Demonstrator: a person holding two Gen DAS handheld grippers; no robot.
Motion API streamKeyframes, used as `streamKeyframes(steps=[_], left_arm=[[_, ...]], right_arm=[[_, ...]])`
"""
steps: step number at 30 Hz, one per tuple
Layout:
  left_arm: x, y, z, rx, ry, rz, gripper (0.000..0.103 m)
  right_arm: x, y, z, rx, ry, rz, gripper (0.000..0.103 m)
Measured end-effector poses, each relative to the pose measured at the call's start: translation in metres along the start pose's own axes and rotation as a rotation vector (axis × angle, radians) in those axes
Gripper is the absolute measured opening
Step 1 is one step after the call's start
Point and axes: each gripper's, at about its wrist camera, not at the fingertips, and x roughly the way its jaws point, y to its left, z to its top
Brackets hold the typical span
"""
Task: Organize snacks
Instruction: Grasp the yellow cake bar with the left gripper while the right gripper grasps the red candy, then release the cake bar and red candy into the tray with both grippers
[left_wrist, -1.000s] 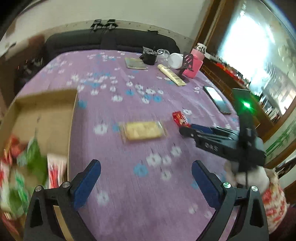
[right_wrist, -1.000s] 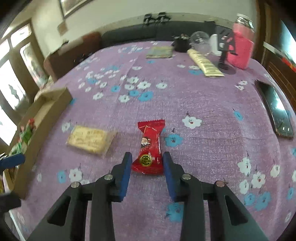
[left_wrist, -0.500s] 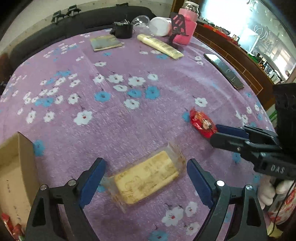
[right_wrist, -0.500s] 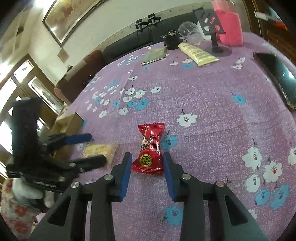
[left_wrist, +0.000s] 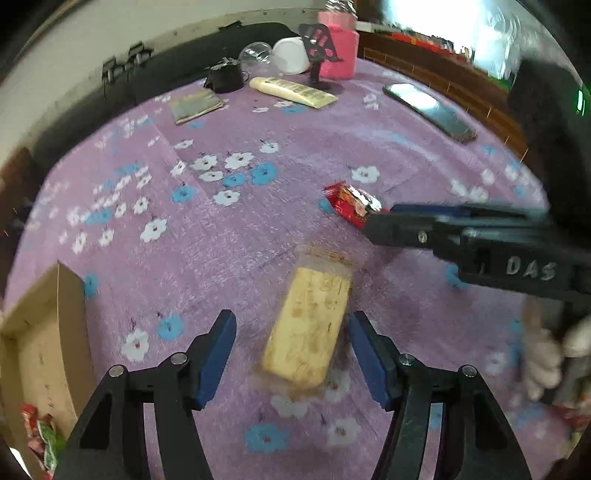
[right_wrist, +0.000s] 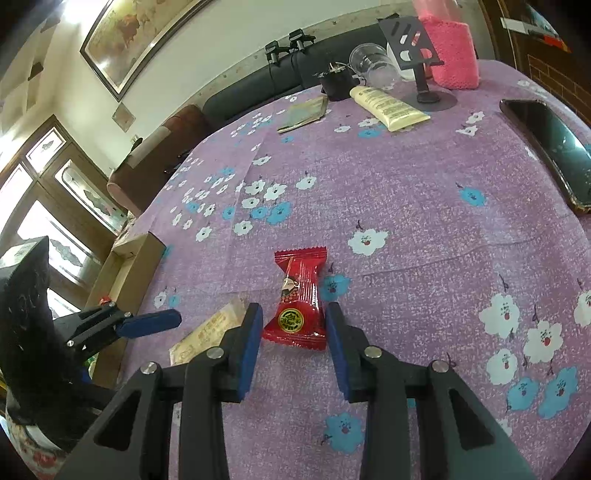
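Since a second ago the left gripper has swung away from the cardboard box and come down over the clear-wrapped biscuit pack; its jaws have just been closing, with the pack between them, the pads not pressing it. On the right gripper the jaws sit narrow on either side of the red candy, whose lower end lies between the blue pads; whether they pinch it I cannot tell. Both snacks lie on the purple flowered tablecloth, near each other, the box at its left edge
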Motion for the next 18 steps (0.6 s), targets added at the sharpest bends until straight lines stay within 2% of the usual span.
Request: streamKeyframes(steps=[1,2,3,5,6,7,11,12,13,18], left_arm=[[-0.001,-0.001,-0.001,0.008,-0.018,0.001,0.066],[-0.001,-0.003,-0.001,-0.003,-0.024,-0.008,0.058],[-0.002,-0.002,-0.001,-0.021,-0.017,-0.029,0.045],[-0.005,-0.003,-0.002,-0.048,-0.015,-0.058,0.035],[-0.006,-0.004,-0.004,-0.053,-0.018,-0.053,0.035],[-0.008,-0.005,-0.006,-0.062,-0.021,-0.055,0.035],[-0.022,0.003,-0.017,-0.135,-0.040,-0.088,0.034],[-0.028,0.006,-0.021,-0.150,-0.049,-0.088,0.035],[-0.033,0.009,-0.024,-0.167,-0.057,-0.089,0.035],[-0.066,0.031,-0.046,-0.263,-0.114,-0.090,0.035]], right_arm=[[0.001,0.001,0.000,-0.006,-0.003,-0.005,0.034],[0.002,0.004,0.001,-0.020,-0.006,-0.010,0.035],[0.003,0.007,0.001,-0.030,-0.007,-0.012,0.035],[0.006,0.013,0.000,-0.064,-0.006,-0.025,0.034],[0.006,0.014,-0.001,-0.073,-0.003,-0.023,0.032],[0.007,0.015,-0.001,-0.080,-0.001,-0.018,0.022],[0.002,0.012,-0.002,-0.066,-0.012,-0.019,0.019],[0.000,0.010,-0.002,-0.058,-0.018,-0.021,0.014],[-0.001,0.009,-0.003,-0.055,-0.019,-0.017,0.001],[-0.010,0.008,-0.003,-0.047,-0.046,-0.019,0.000]])
